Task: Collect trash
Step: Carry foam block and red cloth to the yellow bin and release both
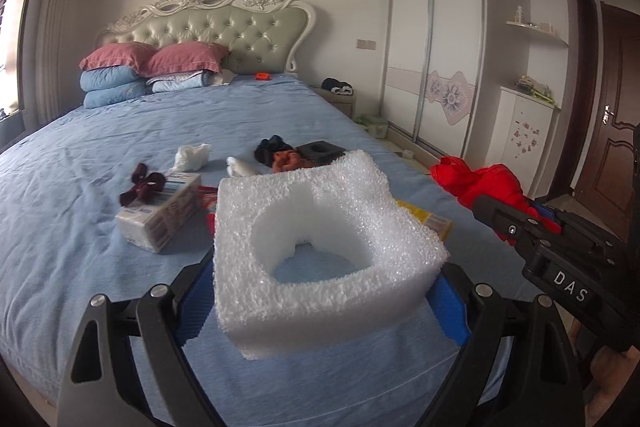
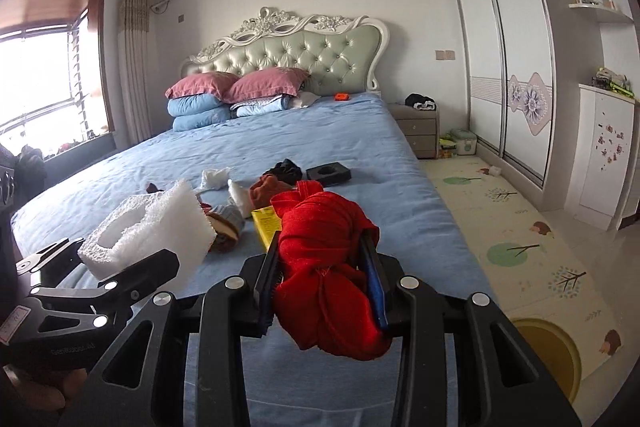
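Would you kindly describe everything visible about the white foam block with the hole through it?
The white foam block is a chunky, roughly square piece of coarse, bubbly packing foam with a large rounded hole through its middle, through which the blue bedsheet shows. The left gripper holds it by two opposite sides between blue-padded fingers, lifted clear of the sheet and tilted, hole facing up toward the camera. It looks clean and undamaged.

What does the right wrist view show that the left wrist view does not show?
Only the right wrist view shows the window, the patterned floor mat and a yellow round bin. Only the left wrist view shows the brown door and the tissue pack. Both show the white foam block in the left tool and the red cloth bundle in the right tool.
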`<act>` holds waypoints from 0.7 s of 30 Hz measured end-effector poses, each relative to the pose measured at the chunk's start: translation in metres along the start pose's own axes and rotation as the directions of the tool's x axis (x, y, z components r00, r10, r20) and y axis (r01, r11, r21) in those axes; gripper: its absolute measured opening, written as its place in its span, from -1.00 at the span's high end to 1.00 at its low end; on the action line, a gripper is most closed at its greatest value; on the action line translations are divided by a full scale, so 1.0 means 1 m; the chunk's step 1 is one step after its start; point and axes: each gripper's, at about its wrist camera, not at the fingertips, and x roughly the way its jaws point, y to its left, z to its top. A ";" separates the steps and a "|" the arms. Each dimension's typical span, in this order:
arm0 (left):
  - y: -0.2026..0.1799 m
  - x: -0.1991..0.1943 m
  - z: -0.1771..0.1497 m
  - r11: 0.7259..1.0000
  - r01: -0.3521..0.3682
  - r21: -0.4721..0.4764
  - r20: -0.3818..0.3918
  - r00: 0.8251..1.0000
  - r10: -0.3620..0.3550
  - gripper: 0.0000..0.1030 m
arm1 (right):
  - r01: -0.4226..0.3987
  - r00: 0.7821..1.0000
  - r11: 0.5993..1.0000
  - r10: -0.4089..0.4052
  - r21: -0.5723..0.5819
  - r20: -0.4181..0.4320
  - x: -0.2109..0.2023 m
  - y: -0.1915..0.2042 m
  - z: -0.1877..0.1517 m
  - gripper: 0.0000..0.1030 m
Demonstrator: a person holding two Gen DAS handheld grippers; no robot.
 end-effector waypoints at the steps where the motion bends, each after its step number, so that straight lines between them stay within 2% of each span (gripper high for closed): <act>1: -0.011 0.005 0.002 1.000 0.022 0.013 -0.004 1.000 -0.022 -0.74 | 0.013 1.000 1.000 -0.013 0.010 0.001 -0.005 -0.011 0.000 0.31; 5: -0.064 0.028 0.009 0.990 0.115 0.077 -0.034 0.993 -0.112 -0.74 | 0.098 0.995 0.995 -0.098 0.024 0.000 -0.023 -0.058 -0.003 0.30; 8: -0.109 0.049 0.011 0.976 0.184 0.120 -0.063 0.982 -0.177 -0.74 | 0.184 0.983 0.983 -0.184 0.019 -0.004 -0.036 -0.091 -0.008 0.30; 10: -0.137 0.063 0.012 0.965 0.222 0.141 -0.083 0.974 -0.212 -0.74 | 0.214 0.977 0.976 -0.214 0.027 -0.014 -0.043 -0.112 -0.012 0.30; 14: -0.188 0.092 0.014 0.928 0.339 0.153 -0.161 0.935 -0.315 -0.74 | 0.286 0.958 0.957 -0.283 0.050 -0.049 -0.054 -0.156 -0.020 0.30; 18: -0.240 0.109 0.017 0.891 0.390 0.230 -0.194 0.916 -0.351 -0.74 | 0.312 0.948 0.944 -0.303 0.104 -0.093 -0.062 -0.198 -0.028 0.30; 21: -0.279 0.132 0.018 0.849 0.438 0.297 -0.262 0.892 -0.369 -0.74 | 0.336 0.937 0.933 -0.318 0.126 -0.143 -0.062 -0.228 -0.039 0.29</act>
